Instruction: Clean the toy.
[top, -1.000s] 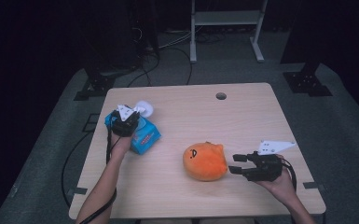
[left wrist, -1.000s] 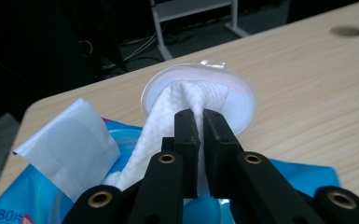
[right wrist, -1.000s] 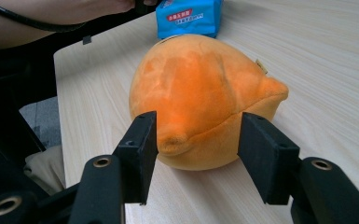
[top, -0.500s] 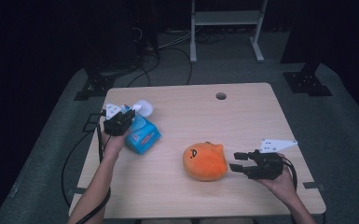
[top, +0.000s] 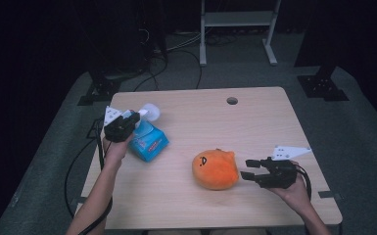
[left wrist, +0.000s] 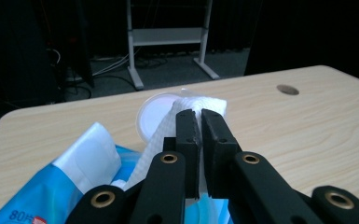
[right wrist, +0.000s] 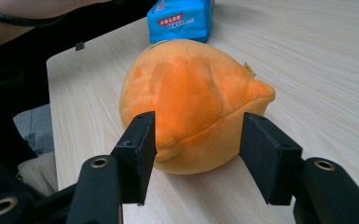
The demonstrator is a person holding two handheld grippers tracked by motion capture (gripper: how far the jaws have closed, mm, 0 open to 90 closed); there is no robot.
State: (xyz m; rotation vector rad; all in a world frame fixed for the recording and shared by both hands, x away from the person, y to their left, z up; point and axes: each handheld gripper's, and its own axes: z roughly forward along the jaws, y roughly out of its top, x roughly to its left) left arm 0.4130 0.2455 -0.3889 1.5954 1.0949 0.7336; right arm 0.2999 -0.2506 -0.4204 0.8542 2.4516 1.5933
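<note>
A blue pack of wet wipes [top: 148, 142] lies at the table's left side. My left gripper [top: 136, 117] hovers over its far end, shut on a white wipe [left wrist: 205, 105] that runs down into the pack [left wrist: 42, 196]. An orange plush toy [top: 215, 169] with a small face sits near the front middle. Just right of it my right gripper [top: 248, 169] stands open at table height. In the right gripper view the two jaws flank the near end of the plush [right wrist: 191, 93] without pressing it, with my right gripper [right wrist: 199, 125] wide apart.
A white round lid or cup [top: 150, 111] rests just beyond the pack, also seen as the white disc [left wrist: 156, 114] behind the wipe. The wooden table [top: 254, 122] has a cable hole [top: 232, 101] at the back. A metal stand [top: 237, 19] is on the floor behind.
My left gripper has shifted slightly left over the pack, still holding the wipe. The right gripper and the plush have stayed in place.
</note>
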